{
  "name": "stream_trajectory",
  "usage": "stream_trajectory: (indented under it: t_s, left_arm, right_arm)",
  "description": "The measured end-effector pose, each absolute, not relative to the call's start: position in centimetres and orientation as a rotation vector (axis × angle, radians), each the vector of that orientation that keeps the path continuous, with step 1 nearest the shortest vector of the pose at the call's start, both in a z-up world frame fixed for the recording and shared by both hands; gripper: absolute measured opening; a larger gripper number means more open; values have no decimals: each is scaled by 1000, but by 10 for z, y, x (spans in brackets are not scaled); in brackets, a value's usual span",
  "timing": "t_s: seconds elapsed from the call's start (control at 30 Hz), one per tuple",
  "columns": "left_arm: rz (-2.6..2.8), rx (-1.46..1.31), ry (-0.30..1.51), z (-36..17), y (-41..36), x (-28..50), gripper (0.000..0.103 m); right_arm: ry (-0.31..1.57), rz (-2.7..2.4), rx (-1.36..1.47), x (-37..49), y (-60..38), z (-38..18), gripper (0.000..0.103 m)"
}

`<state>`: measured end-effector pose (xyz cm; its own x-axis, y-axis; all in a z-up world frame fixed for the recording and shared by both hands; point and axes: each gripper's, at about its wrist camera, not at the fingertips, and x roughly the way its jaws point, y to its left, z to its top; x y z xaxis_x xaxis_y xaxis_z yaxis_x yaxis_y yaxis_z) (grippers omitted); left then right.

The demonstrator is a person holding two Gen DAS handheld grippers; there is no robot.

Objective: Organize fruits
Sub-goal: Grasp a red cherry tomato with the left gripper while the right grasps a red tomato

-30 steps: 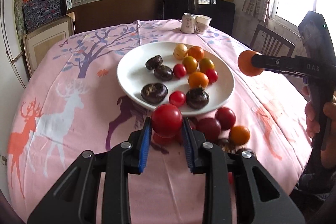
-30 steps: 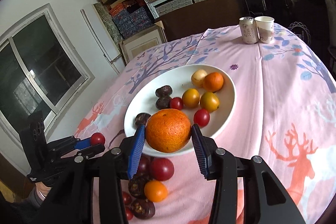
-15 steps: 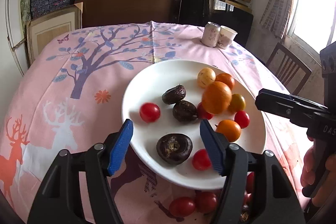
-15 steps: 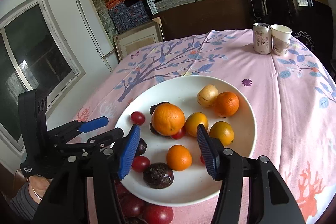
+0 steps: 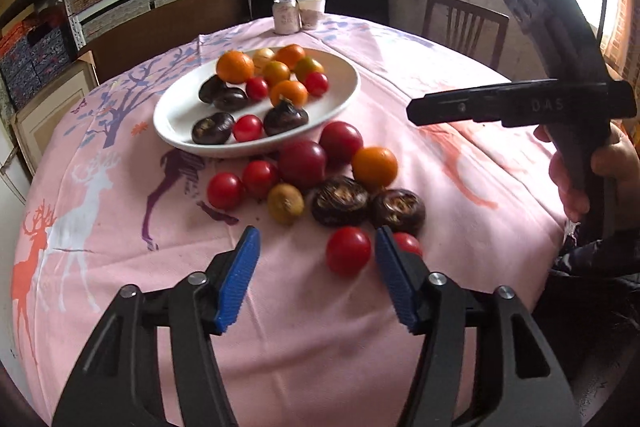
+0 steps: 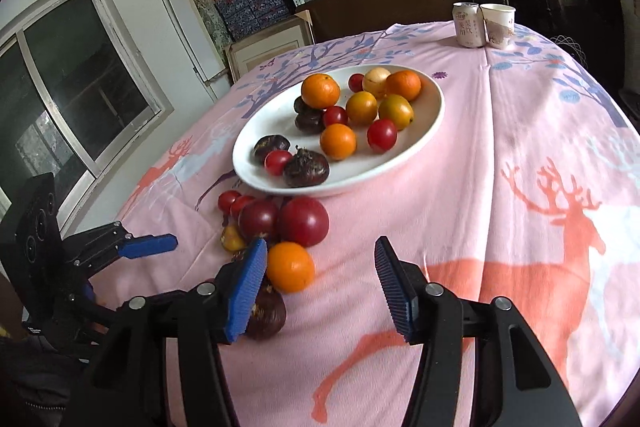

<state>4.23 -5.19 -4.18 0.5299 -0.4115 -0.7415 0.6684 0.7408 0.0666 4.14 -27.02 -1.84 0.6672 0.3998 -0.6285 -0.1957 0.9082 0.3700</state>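
Loose fruits (image 5: 312, 183) before the plate (image 5: 344, 95)

Pink tablecloth (image 6: 500, 155) printed with orange deer and purple trees; glossy white oval plate (image 6: 434, 115) holding orange, red and dark-brown fruits; blue ribbed gripper pads (image 5: 236, 285).

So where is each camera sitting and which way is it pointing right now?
Left wrist: on the open left gripper, low over the pink deer-print tablecloth, facing the loose fruit and white oval plate; the right hand shows.
Right wrist: on the open right gripper, facing the same plate from the other side; the left gripper shows.
Shared: plate, small orange citrus fruit.
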Motion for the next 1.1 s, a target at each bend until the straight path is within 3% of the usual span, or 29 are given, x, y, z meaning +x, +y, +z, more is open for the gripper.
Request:
stream_trajectory:
  t_s: [0.03,0.5,0.53,0.57,0.87,0.93,1.0,1.07,1.1]
  left_arm:
    - [-656,366,802,-48,-54,44,41]
    - [-736,195,912,-62,-52,58,39]
    - [-748,173,917,-63,-50,59,35]
    - [-777,142,925,-63,-47,59,24]
    - [-757,167,899,-62,-50,55,26]
    - [-718,184,885,-61,-54,57,42]
    - [-696,209,868,-62,-59,58,45]
    - [-703,199,865,-61,-59,59,39]
    - [-722,191,863,-59,-57,58,25]
  right_arm:
    - [771,341,287,37,-270,-20,56]
    - [777,387,303,5,-267,-18,56]
    - [776,389,299,4,-266,-18,56]
    - [777,392,298,3,-265,-19,56]
    - [796,408,296,-1,-261,-23,56]
    - [795,430,276,-4,-254,-23,56]
    - [796,455,256,-8,-247,-22,56]
    - [798,479,236,-12,-240,-21,56]
    - [801,494,224,-15,-235,-21,56]
